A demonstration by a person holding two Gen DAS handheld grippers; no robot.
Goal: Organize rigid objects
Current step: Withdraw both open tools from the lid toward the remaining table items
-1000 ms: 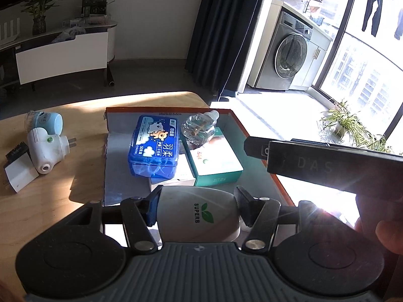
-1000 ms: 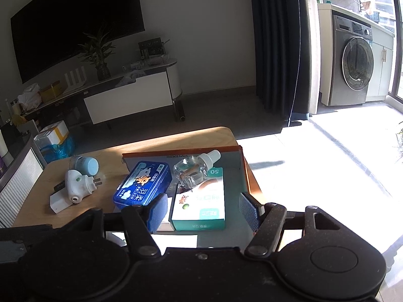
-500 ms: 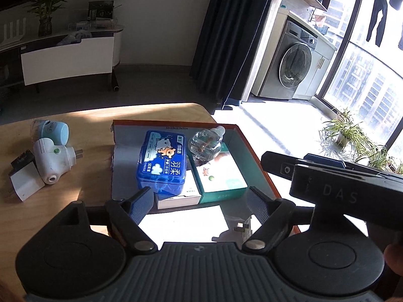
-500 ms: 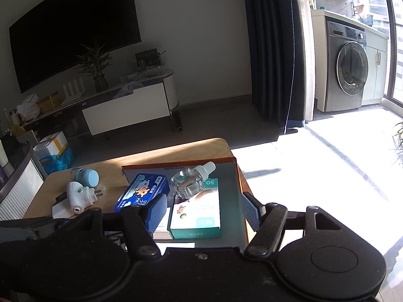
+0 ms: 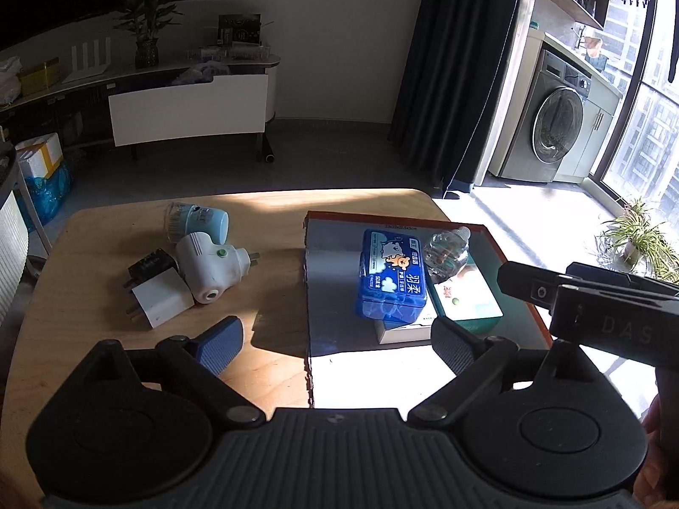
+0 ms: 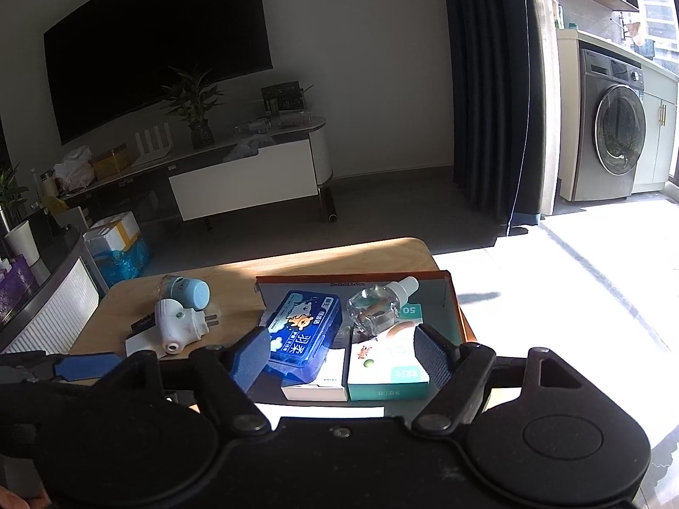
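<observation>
Left wrist view: fingers [image 5: 220, 345] spread wide, empty, white plug [image 5: 208, 266] well beyond.

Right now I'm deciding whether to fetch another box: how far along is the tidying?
Partly done. The cardboard box already holds the blue case, clear bottle and green carton. Nothing is in hand: left gripper and right gripper are open. Left on the table: white plug-in device, white adapter, blue cup.
</observation>
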